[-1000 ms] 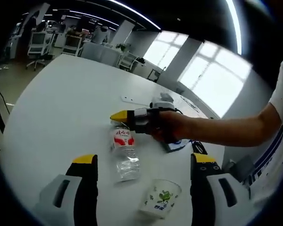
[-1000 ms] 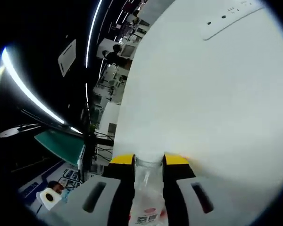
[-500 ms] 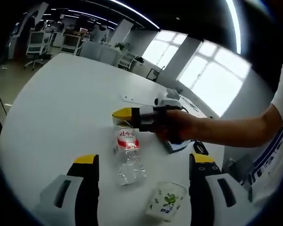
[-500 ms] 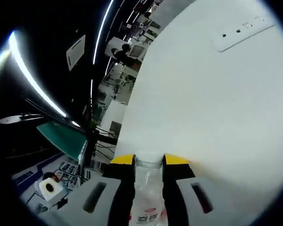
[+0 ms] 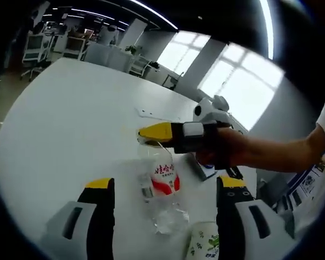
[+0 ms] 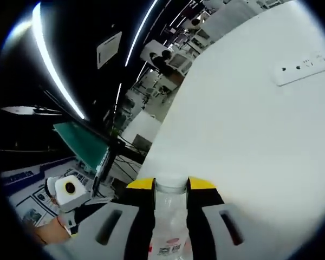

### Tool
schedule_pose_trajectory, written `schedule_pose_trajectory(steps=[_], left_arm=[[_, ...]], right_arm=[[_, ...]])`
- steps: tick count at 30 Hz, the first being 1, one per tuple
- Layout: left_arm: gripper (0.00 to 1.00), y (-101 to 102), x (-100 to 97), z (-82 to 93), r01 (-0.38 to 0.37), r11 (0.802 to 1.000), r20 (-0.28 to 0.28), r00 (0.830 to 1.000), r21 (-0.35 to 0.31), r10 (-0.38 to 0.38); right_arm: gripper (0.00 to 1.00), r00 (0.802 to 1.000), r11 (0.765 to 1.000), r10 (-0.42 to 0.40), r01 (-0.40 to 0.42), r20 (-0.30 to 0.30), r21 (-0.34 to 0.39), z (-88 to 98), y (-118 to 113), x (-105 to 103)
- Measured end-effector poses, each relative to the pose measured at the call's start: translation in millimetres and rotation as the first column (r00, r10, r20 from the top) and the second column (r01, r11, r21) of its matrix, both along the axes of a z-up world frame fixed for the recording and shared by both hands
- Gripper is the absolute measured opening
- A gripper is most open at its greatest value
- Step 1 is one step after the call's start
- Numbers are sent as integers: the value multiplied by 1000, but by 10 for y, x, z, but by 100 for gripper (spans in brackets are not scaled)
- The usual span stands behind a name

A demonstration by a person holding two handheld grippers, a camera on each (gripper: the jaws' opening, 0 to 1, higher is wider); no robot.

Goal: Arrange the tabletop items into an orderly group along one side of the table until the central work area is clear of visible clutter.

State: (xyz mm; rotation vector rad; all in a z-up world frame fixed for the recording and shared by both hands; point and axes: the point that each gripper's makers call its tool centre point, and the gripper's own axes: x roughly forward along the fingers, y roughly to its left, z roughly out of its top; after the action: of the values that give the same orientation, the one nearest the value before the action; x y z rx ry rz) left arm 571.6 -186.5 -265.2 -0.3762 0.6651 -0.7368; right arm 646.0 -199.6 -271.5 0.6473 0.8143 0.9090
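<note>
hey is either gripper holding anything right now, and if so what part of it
The right gripper is shut on the clear plastic bottle, gripping it at the neck just below the cap. The left gripper is open and holds nothing.

Right tool (image 5: 151, 134) lifted bottle (image 5: 163, 187) from lying toward upright.

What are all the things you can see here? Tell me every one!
Clear plastic water bottle with a red and white label: one, held off the table by its neck in the right gripper.
White paper cup with a green print: one, on the table between the left gripper's fingers.
White power strip: one, lying flat on the table.
Round white table: one, under everything.
Left gripper: grey with yellow tips, open.
Right gripper: grey with yellow tips, shut on the bottle's neck.
Person's hand: holding the right gripper.
</note>
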Motion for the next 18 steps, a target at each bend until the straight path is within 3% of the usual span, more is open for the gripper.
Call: schedule_pose_trajectory(steps=[8, 14, 18], left_arm=[[74, -121, 50, -147, 70, 997, -20, 997, -24, -70], [67, -268, 48, -216, 148, 987, -26, 988, -57, -150], [56, -330, 18, -225, 190, 979, -25, 981, -74, -192]], right_arm=[[19, 996, 999, 47, -46, 81, -12, 126, 28, -61], [19, 983, 995, 95, -90, 157, -40, 249, 71, -147], [19, 970, 991, 128, -119, 206, -53, 342, 106, -238]])
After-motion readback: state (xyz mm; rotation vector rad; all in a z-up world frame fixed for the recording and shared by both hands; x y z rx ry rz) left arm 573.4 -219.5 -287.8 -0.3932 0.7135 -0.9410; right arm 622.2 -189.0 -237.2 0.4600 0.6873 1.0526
